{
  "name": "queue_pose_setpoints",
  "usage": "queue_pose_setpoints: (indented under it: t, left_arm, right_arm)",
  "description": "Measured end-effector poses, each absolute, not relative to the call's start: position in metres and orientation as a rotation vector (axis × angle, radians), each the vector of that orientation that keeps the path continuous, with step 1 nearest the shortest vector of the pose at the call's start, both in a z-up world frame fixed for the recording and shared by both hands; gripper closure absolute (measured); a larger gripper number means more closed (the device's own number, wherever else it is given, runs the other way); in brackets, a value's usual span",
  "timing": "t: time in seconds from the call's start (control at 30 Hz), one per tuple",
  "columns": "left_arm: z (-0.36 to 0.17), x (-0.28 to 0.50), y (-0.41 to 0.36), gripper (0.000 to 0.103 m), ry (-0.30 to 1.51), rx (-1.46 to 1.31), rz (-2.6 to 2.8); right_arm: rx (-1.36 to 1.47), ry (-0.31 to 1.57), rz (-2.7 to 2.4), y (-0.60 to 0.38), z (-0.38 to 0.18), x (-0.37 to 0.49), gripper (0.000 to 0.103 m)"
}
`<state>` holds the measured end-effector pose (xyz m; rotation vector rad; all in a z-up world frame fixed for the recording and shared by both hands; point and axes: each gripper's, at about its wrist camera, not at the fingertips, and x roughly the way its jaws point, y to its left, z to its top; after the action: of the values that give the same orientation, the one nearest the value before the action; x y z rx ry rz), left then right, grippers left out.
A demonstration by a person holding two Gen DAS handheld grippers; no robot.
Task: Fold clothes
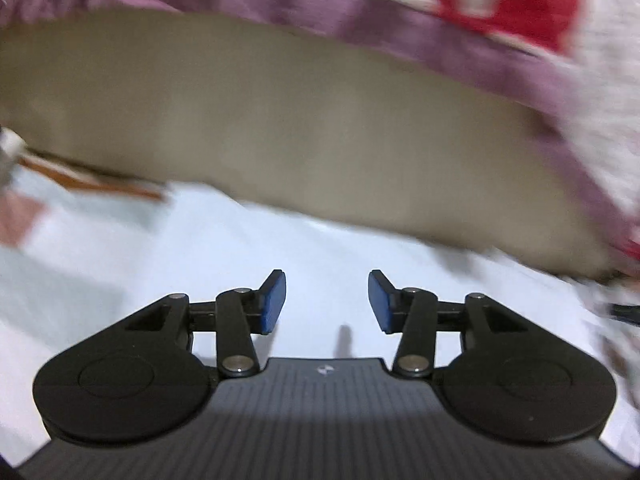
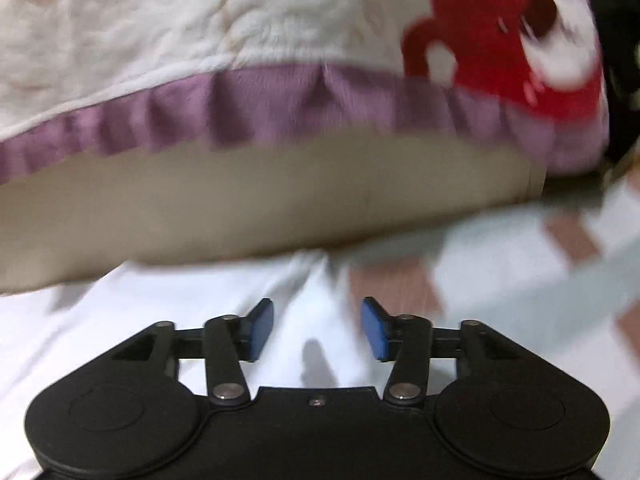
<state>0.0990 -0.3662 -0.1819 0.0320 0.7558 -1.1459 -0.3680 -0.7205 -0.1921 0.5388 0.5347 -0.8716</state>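
— What's lying around you?

— I'm looking across a pale sheet with pink checks; past it a tan band is running under a quilt, white with a purple ruffle and red patches. Both views are smearing.

— And the clothes?

— A white garment is lying flat just beneath my claws, creasing ahead of the right one.

— Holding anything?

— No. My left gripper is standing with its blue pads wide apart, gripping nothing. My right gripper is gaping just as wide, empty, over the white cloth.
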Motion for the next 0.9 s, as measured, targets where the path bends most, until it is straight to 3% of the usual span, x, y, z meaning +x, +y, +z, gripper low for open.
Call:
queue_pose_setpoints:
  t: [0.03,0.1,0.27,0.33,0.4,0.5,0.63,0.7,0.9]
  left_arm:
    - [-0.181,0.087,-0.358,0.043,0.77,0.058,-1.186]
    - [-0.185,0.062,-0.348,0.035,0.811,0.152,-1.211]
    - [-0.206,0.015,-0.336,0.038,0.785,0.481,-1.016]
    - [-0.204,0.01,-0.332,0.069,0.737,0.531,-0.967]
    - [-0.197,0.005,-0.331,0.066,0.655,0.651,-0.834]
    - [-0.175,-0.007,-0.314,0.049,0.68,0.562,-0.721]
    - [-0.14,-0.036,-0.282,0.044,0.808,0.278,-0.898]
    - [-0.13,-0.07,-0.281,0.041,0.832,0.284,-1.019]
    - [-0.147,-0.153,-0.29,0.04,1.034,0.194,-1.335]
  right_arm:
    - [0.586,0.565,-0.832,-0.718,-0.194,-0.372,0.048]
    - [0.635,0.533,-0.725,-0.715,-0.186,-0.372,0.048]
    - [0.629,0.608,-0.515,-0.669,-0.176,-0.34,0.048]
    - [0.59,0.661,-0.483,-0.649,-0.175,-0.332,0.048]
    - [0.568,0.725,-0.52,-0.632,-0.177,-0.336,0.048]
    - [0.65,0.802,-0.685,-0.626,-0.175,-0.368,0.045]
    - [0.865,0.801,-0.802,-0.637,-0.17,-0.431,0.039]
    - [0.963,0.787,-0.826,-0.645,-0.169,-0.461,0.034]
    - [1.403,0.67,-0.658,-0.657,-0.205,-0.515,0.033]
